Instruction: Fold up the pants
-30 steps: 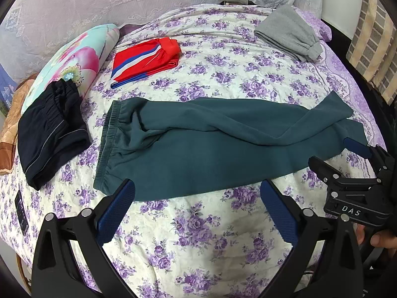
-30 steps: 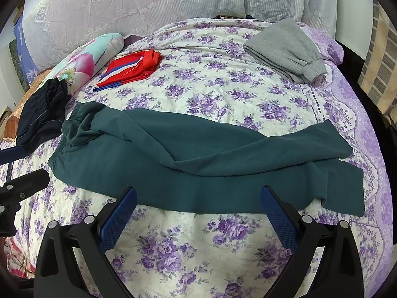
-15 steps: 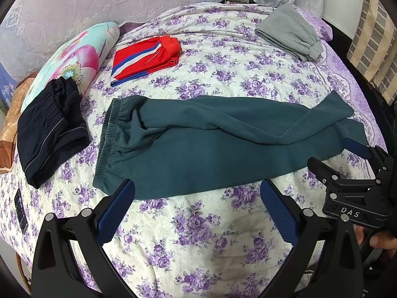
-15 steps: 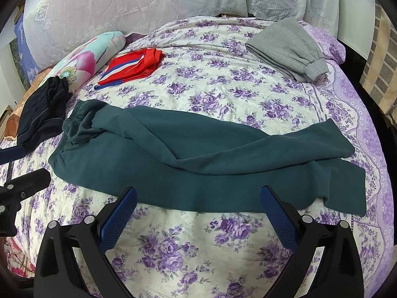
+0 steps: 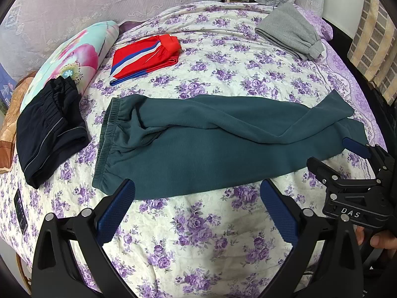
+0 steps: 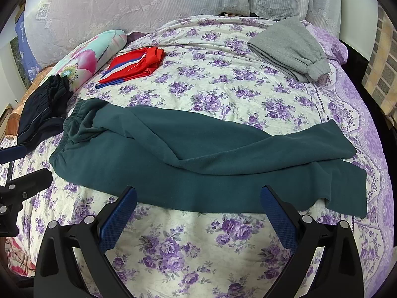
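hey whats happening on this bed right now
A person holds two sets of tongs over dark green fleece pants spread lengthwise on the purple-flowered bedspread, one leg lying crooked over the other. The left tongs and right tongs are both open, gripping nothing. Red striped shorts, grey sweatpants and dark navy shorts already lie folded.

near side: bare quilt (image 6: 198, 248) | left: black shorts (image 5: 47, 129) (beside waistband)

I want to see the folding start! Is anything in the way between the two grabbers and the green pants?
Nothing visible is. Only bare flowered bedspread lies between the open left gripper, the open right gripper and the green pants. The other clothes lie farther back.
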Action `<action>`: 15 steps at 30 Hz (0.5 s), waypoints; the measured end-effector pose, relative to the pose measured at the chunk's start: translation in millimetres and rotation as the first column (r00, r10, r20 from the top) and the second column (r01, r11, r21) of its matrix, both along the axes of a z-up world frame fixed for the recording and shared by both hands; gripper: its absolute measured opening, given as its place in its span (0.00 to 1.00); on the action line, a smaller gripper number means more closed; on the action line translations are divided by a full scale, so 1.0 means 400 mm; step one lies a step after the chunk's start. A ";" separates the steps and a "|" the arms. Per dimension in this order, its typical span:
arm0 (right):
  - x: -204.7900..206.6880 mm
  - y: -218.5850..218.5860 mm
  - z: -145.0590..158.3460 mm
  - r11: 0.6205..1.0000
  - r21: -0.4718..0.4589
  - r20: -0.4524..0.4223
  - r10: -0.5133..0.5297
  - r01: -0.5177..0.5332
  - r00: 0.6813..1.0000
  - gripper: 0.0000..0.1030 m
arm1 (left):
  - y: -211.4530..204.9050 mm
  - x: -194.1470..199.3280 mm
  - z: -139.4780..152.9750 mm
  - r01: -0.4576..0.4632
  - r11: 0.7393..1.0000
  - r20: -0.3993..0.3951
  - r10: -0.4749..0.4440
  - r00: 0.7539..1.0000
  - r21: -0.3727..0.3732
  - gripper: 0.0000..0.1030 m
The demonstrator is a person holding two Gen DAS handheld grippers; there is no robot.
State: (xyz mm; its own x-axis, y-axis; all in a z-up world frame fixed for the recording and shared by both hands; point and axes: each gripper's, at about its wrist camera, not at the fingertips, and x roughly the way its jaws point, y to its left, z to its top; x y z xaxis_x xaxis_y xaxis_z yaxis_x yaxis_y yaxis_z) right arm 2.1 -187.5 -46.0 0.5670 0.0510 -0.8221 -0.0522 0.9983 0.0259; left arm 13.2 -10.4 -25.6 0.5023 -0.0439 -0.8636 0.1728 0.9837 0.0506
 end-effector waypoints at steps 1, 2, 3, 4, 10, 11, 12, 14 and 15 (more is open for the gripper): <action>0.000 0.002 0.000 1.000 0.000 0.000 0.000 0.000 1.000 0.97 | 0.000 0.000 0.000 0.000 1.000 0.000 0.000 1.000 0.001 0.95; 0.000 0.001 0.000 1.000 0.000 0.000 0.000 0.000 1.000 0.97 | 0.000 -0.001 -0.001 0.000 1.000 -0.001 0.000 1.000 0.001 0.95; 0.000 0.003 0.000 1.000 0.001 0.000 0.000 0.000 1.000 0.97 | 0.000 0.000 0.000 0.000 1.000 0.000 0.000 1.000 0.000 0.95; 0.001 0.001 0.000 1.000 0.001 -0.001 0.001 -0.001 1.000 0.97 | 0.001 -0.002 -0.001 0.001 1.000 0.000 -0.001 1.000 -0.001 0.95; 0.002 0.005 0.000 1.000 0.000 -0.001 0.003 -0.003 1.000 0.97 | 0.000 0.000 -0.002 0.000 1.000 -0.001 0.000 1.000 0.001 0.95; 0.000 0.008 -0.001 1.000 0.001 -0.002 0.003 -0.003 1.000 0.97 | 0.001 -0.001 -0.003 0.000 1.000 -0.001 0.000 1.000 0.001 0.95; 0.001 0.006 0.000 1.000 0.001 -0.002 0.003 -0.003 1.000 0.97 | 0.001 0.000 -0.002 0.000 1.000 -0.001 0.000 1.000 0.000 0.95; 0.001 0.009 -0.002 1.000 0.000 -0.005 0.002 -0.002 1.000 0.97 | 0.000 0.002 -0.001 -0.001 1.000 -0.002 0.001 1.000 0.000 0.95; 0.003 0.011 -0.003 1.000 0.000 -0.006 0.003 -0.003 1.000 0.97 | -0.001 0.002 0.000 -0.001 1.000 -0.003 0.001 1.000 0.000 0.95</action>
State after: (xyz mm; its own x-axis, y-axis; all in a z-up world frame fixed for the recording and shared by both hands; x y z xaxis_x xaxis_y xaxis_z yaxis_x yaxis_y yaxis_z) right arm 3.3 -183.1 -47.2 0.5621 0.0530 -0.8254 -0.0551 0.9981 0.0265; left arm 14.2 -10.8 -25.6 0.4998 -0.0429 -0.8651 0.1719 0.9838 0.0505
